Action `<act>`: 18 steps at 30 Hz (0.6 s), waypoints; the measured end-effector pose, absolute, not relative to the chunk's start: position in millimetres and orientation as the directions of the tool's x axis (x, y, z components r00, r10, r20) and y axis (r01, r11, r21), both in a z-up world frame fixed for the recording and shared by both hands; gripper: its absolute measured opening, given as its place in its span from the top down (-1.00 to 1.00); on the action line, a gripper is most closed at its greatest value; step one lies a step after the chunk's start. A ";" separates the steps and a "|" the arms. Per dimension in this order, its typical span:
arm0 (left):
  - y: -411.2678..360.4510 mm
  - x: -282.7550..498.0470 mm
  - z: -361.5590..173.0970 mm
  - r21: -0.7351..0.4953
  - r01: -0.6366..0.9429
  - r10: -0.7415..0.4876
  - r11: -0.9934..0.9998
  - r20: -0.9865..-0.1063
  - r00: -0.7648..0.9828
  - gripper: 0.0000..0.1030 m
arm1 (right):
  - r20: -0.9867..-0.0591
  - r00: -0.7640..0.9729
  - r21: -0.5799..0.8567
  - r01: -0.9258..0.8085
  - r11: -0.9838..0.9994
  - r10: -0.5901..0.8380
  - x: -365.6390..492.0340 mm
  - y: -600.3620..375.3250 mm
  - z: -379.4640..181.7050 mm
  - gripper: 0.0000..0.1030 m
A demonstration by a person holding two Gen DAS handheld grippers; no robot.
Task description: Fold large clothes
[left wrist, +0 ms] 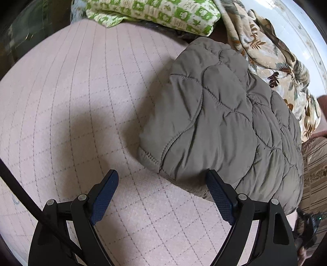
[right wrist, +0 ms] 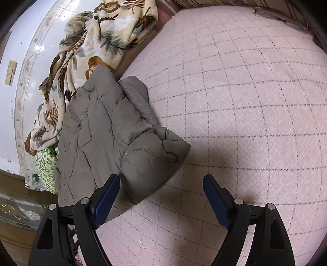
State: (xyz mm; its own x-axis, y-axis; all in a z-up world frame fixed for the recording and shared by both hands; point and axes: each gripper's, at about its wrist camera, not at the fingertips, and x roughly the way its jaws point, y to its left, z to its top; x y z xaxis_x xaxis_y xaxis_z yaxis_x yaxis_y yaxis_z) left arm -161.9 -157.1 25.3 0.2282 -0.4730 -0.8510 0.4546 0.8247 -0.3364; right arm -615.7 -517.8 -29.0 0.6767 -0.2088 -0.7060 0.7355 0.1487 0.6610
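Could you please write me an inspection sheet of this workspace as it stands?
Surface: pink quilted bed cover with a grid of stitched lines.
Job's things: grey quilted jacket, folded into a bundle, lying on the cover.
Clutter: leaf-print blanket and green patterned cloth, bunched beside the jacket.
Grippers: left gripper open, nothing held; right gripper open, nothing held.
Cables: one black cable crossing by the left gripper.
Surroundings: pale wall behind the blanket.

Left claw (left wrist: pixel 162 180), right claw (right wrist: pixel 161 184) seemingly agape
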 end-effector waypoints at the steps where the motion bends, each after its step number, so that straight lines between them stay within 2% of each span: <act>1: -156.0 -162.1 24.2 -0.343 0.450 -0.476 0.824 -0.851 0.222 -0.69 | -0.701 0.683 0.669 0.730 0.140 -0.206 -616.1 -517.7 -30.2 -0.69; 9: -149.2 -157.6 15.3 -0.439 0.381 -0.522 0.814 -0.840 0.148 -0.69 | -0.640 0.739 0.747 0.662 0.057 -0.209 -623.7 -518.3 -37.8 -0.77; 18: -141.3 -155.7 13.7 -0.493 0.344 -0.561 0.799 -0.816 0.135 -0.69 | -0.603 0.766 0.785 0.620 0.010 -0.224 -619.7 -521.3 -49.5 -0.80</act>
